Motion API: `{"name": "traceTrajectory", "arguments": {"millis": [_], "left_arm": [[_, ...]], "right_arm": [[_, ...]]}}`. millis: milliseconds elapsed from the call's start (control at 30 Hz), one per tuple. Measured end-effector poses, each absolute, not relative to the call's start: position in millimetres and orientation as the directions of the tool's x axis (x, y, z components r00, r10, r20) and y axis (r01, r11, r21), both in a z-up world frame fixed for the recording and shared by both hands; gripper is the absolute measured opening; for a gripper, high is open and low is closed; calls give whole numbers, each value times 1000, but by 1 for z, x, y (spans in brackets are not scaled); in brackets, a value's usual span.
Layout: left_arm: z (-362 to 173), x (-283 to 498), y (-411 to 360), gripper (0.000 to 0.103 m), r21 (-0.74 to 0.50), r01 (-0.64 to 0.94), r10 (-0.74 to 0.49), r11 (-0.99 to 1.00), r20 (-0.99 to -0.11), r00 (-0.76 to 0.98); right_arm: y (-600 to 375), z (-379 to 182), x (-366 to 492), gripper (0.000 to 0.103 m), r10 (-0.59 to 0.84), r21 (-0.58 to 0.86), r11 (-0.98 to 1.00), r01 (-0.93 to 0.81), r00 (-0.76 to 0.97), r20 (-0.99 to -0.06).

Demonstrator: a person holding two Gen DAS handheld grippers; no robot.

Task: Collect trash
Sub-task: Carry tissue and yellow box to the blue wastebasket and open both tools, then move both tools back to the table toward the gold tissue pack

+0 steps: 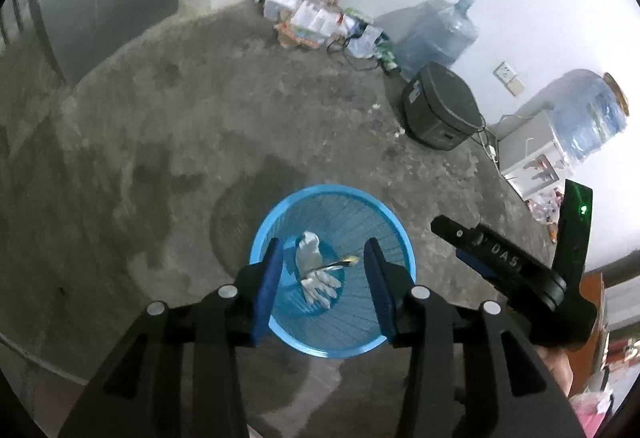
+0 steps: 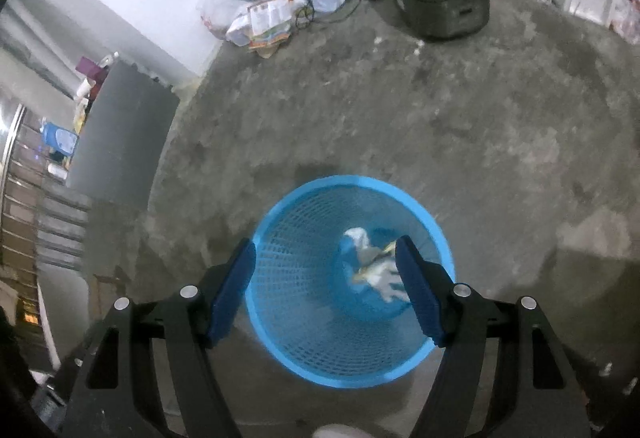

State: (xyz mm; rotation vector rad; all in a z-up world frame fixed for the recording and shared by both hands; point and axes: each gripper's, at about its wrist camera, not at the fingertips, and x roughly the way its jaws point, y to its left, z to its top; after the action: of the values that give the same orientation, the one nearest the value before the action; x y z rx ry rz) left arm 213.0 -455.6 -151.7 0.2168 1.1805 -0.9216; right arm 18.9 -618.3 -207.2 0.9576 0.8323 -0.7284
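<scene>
A blue mesh trash basket (image 1: pixel 394 228) stands on the concrete floor below both grippers; it also shows in the right wrist view (image 2: pixel 280 238). Inside it lie a white glove (image 1: pixel 318 284) and a thin dark piece with a yellow tip (image 1: pixel 340 263); the glove also shows in the right wrist view (image 2: pixel 382 280). My left gripper (image 1: pixel 322 278) is open and empty above the basket. My right gripper (image 2: pixel 326 286) is open and empty above the basket; in the left wrist view it (image 1: pixel 492 258) hangs to the right of the basket.
A dark grey box (image 1: pixel 442 106) sits on the floor by the far wall. Two large water bottles (image 1: pixel 436 38) and a white dispenser (image 1: pixel 528 154) stand along the wall. A pile of papers and bags (image 1: pixel 316 18) lies in the corner. A grey cabinet (image 1: pixel 108 2) stands at left.
</scene>
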Motion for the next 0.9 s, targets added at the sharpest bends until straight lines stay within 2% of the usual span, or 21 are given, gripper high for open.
{"name": "traceTrajectory", "arguments": {"millis": [133,233,333,533,667,800,900], "left_arm": [[-107,205,-433,41,-322,729,-576,604,-809,119],[-62,194,-401,41,-364,728,-665,580,-728,165],[-16,179,-359,41,-370,731,-706,573,-677,211],[83,154,-244,41,-274,699,-684,660,-604,409],[129,143,-154,48,-187,674,-637,715,-571,517],[162,157,-53,50,-120,561,-510,819,-599,617],[166,180,15,50,-90,437,-387,895,-643,660]], "right_arm": [[-602,-176,19,74,-269,307,486,818,474,-838],[-587,-149,21,77,-337,258,570,780,508,-792],[-567,-118,25,78,-319,261,660,704,577,-751],[-515,-52,51,78,-142,321,826,463,723,-676],[-476,-24,73,77,41,426,857,290,786,-617],[-434,-4,102,77,256,521,847,106,778,-574],[-399,6,126,78,381,564,826,5,732,-565]]}}
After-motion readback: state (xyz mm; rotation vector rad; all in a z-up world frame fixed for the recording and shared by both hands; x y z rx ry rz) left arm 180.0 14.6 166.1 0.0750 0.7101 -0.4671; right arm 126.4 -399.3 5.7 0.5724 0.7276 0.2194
